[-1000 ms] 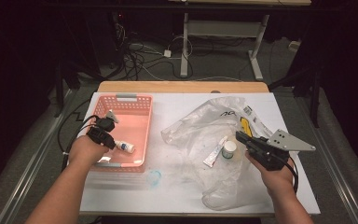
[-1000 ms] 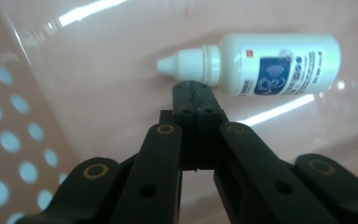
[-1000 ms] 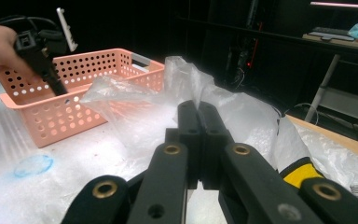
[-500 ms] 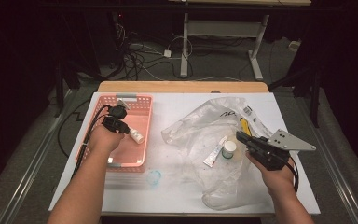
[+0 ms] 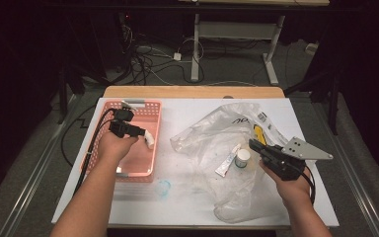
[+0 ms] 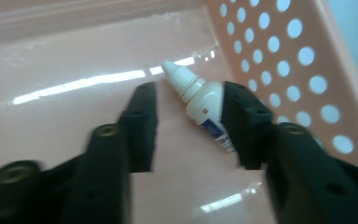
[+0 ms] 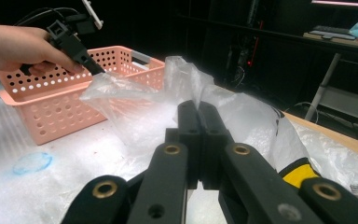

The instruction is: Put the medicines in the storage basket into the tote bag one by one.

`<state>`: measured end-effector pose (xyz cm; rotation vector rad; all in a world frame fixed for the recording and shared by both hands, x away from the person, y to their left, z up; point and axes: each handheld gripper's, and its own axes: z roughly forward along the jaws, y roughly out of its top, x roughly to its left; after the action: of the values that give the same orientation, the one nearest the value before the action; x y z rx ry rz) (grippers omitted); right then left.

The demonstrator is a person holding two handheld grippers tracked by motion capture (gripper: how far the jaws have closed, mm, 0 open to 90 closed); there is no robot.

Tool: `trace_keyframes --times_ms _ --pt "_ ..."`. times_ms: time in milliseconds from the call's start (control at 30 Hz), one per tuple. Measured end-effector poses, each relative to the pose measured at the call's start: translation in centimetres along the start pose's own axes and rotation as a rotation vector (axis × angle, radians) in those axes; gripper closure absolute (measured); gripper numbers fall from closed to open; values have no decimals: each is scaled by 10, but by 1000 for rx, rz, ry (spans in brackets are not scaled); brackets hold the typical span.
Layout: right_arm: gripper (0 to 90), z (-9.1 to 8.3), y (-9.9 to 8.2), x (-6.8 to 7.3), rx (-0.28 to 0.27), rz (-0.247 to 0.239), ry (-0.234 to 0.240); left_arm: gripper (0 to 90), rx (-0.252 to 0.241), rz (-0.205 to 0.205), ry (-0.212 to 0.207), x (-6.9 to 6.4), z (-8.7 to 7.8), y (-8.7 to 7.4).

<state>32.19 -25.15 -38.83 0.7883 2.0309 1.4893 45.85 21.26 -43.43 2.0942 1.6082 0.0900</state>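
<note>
While the left gripper (image 5: pixel 137 131) hangs over the pink perforated plastic basket (image 5: pixel 128 170) near the desk's left edge, its jaws have just been opening: they stand parted, with the small white dropper bottle (image 6: pixel 200 102) lying on the basket floor between them. In the left gripper view the bottle leans against the right-hand jaw; whether the pad presses it cannot be told, and the other jaw is clear of it. Its blue-printed lower end is cut off behind that jaw. From the high view the bottle shows as a white sliver (image 5: pixel 149 138) at the basket's right wall, half hidden by the gripper.

Right gripper (image 5: pixel 259 148): jaws pressed together, pinching a fold of the crumpled clear plastic bag (image 5: pixel 212 143) that spreads over the desk's right half. A white-capped round jar (image 5: pixel 242 158) and a flat white tube (image 5: pixel 225 164) lie within the bag's outline, beside the gripper; whether inside or on top is hard to make out. A yellow-and-black item (image 5: pixel 259 135) under the film is too blurred to name.

Open room: bare white desk between basket and bag, and along the near edge, apart from a faint blue ring (image 5: pixel 163 187). Basket floor is mostly free. Surroundings beyond the desk are dark, with cables on the floor.
</note>
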Motion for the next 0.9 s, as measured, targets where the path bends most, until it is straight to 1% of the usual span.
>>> trace_keyframes --times_ms 33,67,100,167,267,333,367,433,467,500,533,567,600,667,800,900 --pt "900 0 0 0 1 0 -1 463 2 -19 -16 0 2 1" --pt "900 0 0 0 1 0 0 412 -4 -33 -24 -1 3 1" --pt "900 0 0 0 2 3 -1 382 -5 -43 -24 -2 5 2" --pt "900 0 -1 0 3 3 0 323 8 -57 -6 -4 11 3" --pt "900 0 -1 0 1 0 -1 323 38 -66 9 -6 20 3" --pt "900 0 -1 -1 -1 -1 -2 337 62 -77 -19 -6 26 3" --pt "900 0 -1 -1 1 4 -4 360 82 -77 -25 -7 29 3" --pt "900 -1 -1 -1 1 7 -4 413 123 -62 -6 -10 35 2" --pt "900 -1 -1 -2 0 5 -3 456 135 -54 -2 -11 36 2" --pt "900 -2 -1 -2 -1 5 -2 482 142 -46 13 -12 38 1" --pt "900 -2 0 -2 -2 5 -3 503 140 -32 31 -13 38 0" --pt "900 -2 0 -2 -1 6 -5 534 145 -20 42 -14 38 0" --pt "900 -2 0 -2 -2 6 -5 540 151 -8 49 -15 38 -1" --pt "900 -2 0 -2 -3 4 -5 548 159 2 56 -16 38 -2" --pt "900 -2 0 -1 -3 1 -4 565 169 38 66 -18 37 -4" --pt "900 -2 0 -1 -4 -2 -4 571 171 50 70 -18 36 -4"
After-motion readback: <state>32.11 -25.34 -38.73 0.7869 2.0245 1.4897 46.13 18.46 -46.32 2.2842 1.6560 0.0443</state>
